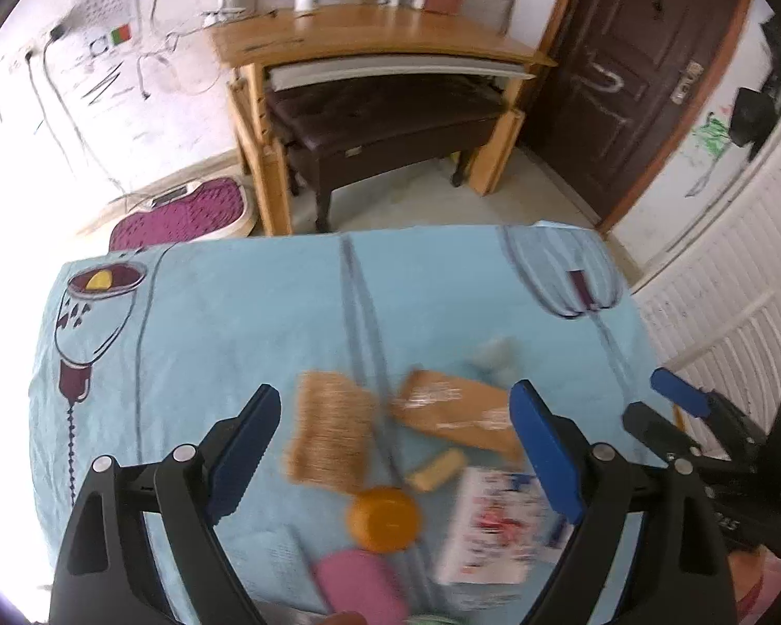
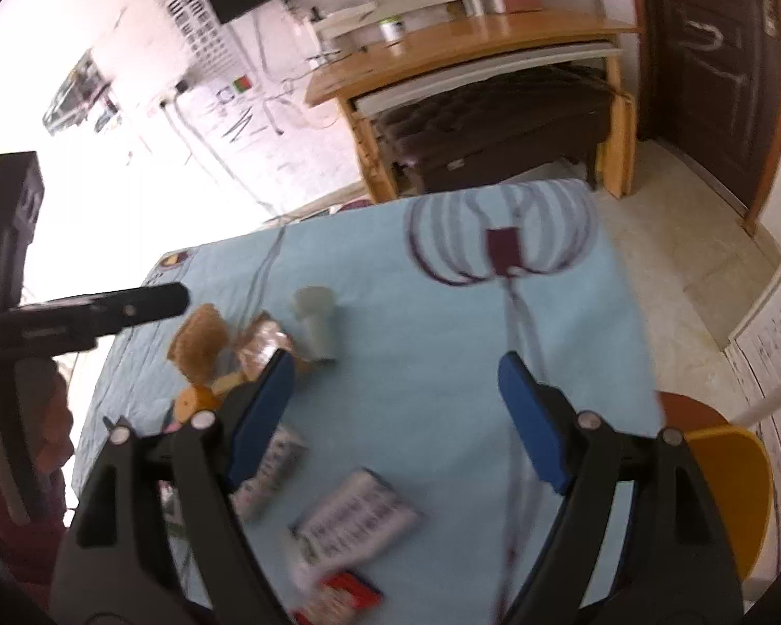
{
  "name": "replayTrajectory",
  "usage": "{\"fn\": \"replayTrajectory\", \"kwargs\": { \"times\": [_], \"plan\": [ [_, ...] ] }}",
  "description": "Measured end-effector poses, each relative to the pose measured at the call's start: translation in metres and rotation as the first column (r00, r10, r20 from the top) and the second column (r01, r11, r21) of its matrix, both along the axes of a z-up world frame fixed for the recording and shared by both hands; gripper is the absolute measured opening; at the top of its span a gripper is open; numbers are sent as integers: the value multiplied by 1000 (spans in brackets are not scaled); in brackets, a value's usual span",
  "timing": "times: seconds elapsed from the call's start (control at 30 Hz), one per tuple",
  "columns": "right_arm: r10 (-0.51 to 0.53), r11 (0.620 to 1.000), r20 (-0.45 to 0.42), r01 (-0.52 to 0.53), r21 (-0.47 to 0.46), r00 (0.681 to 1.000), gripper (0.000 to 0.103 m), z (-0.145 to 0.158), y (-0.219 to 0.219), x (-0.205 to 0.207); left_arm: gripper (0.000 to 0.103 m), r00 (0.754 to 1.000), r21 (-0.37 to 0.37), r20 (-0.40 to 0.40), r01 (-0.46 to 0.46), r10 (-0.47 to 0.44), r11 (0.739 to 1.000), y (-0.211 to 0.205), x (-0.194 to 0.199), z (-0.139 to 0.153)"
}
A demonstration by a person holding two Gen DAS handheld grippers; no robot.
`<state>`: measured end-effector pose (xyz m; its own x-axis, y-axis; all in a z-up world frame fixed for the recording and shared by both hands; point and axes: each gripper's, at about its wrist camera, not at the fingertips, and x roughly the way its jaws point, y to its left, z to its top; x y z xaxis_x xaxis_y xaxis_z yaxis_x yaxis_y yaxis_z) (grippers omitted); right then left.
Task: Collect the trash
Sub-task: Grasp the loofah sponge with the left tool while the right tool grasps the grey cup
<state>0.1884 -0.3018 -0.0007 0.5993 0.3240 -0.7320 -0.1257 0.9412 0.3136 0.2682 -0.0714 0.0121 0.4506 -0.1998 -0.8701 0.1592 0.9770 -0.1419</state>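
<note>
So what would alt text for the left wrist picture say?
An open, empty left gripper hangs over a light blue tablecloth strewn with blurred litter: a woven brown pad, a brown wrapper, an orange lid and a printed packet. A wooden desk stands beyond.

Matt blue cloth [image 1: 224,323] covers the table; the desk [image 1: 369,36] is glossy wood.

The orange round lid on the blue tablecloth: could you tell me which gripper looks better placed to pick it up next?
Probably the left gripper: open and empty, with the orange lid lying between its fingers in its view. The right gripper, also open, frames bare cloth.
</note>
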Motion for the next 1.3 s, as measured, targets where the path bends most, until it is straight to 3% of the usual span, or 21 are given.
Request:
{"fn": "replayTrajectory", "kwargs": {
  "times": [0.17, 0.43, 0.57, 0.97, 1.07, 1.2, 1.3],
  "plan": [
    [39, 999, -17, -39, -31, 999, 77, 0, 27, 15, 84, 998, -13, -35, -49, 49, 999, 26, 13, -22],
    [57, 998, -65, -59, -24, 996, 77, -2, 42, 43, 63, 993, -97, -113, 17, -28, 995, 29, 14, -54],
    [76, 996, -91, -80, -36, 993, 77, -6, 57, 55, 37, 994, -69, -107, 28, -35, 997, 28, 12, -61],
    [50, 992, -145, -67, -111, 988, 77, -25, 79, 74, 34, 999, -13, -47, -12, 11, 1000, 61, 2, -55],
    [34, 988, -160, -57, -141, 987, 62, -31, 81, 79, 34, 999, -16, -43, -22, 22, 1000, 70, 2, -53],
    [28, 978, -156, -59, -199, 987, 52, -35, 86, 78, 34, 999, -28, -36, -32, 30, 999, 80, 2, -50],
    [32, 971, -146, -65, -228, 989, 34, -35, 89, 78, 34, 999, -36, -33, -36, 34, 999, 81, 1, -48]
  ]
}}
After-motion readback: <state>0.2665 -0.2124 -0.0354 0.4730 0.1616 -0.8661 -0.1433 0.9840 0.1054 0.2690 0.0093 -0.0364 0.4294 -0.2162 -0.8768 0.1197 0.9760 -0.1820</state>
